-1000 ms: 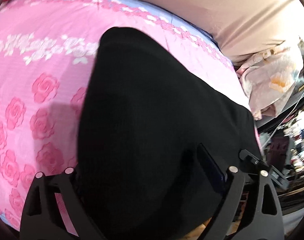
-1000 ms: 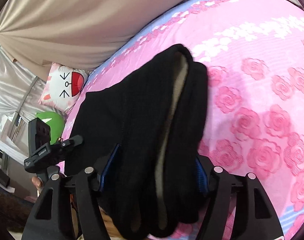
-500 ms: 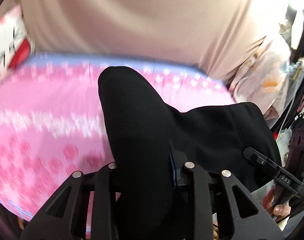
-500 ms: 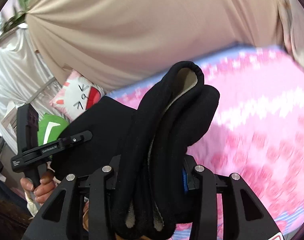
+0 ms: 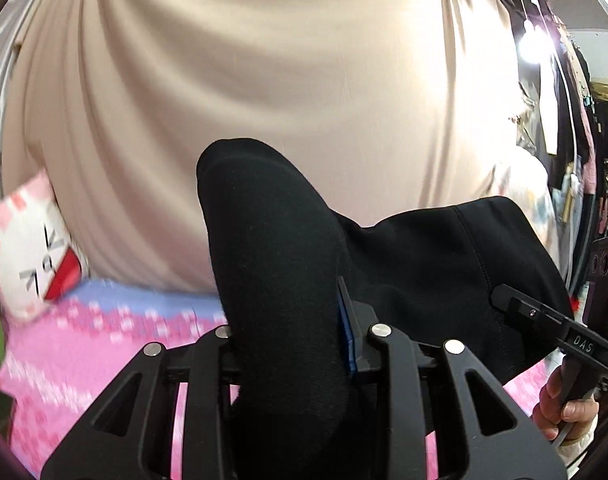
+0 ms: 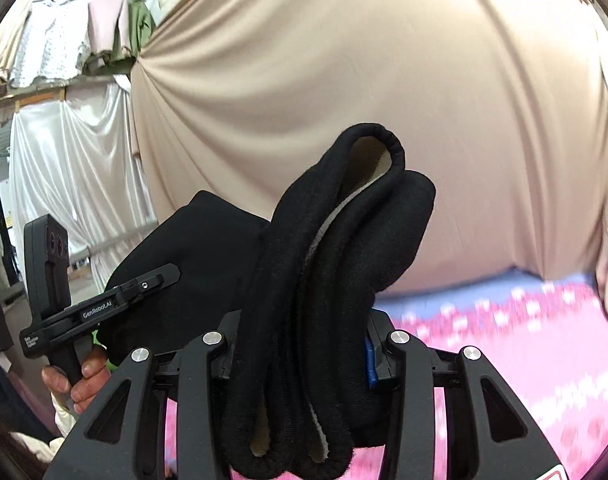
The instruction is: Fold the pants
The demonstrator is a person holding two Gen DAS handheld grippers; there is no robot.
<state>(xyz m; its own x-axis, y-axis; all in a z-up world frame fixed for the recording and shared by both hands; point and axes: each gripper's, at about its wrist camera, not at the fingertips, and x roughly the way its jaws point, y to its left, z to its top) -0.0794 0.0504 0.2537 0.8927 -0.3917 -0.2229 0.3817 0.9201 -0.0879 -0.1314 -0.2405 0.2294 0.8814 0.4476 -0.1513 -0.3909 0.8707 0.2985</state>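
Presently held aloft, centre frame, over the pink bedspread [image 5: 84,352]: black pants [image 5: 280,280], soft, thick, limp. Left gripper [image 5: 288,344] clamped on one bunched edge, right gripper [image 6: 300,344] on the fleece-lined waistband. Likely best held at edges.

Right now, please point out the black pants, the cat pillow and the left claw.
black pants [image 5: 444,264], left wrist view, on the spread panel.
cat pillow [image 5: 32,256], left wrist view, on its face.
left claw [image 5: 292,336], left wrist view, between its fingertips.

Cat pillow [image 5: 32,256] lies against beige curtain [image 5: 284,80].
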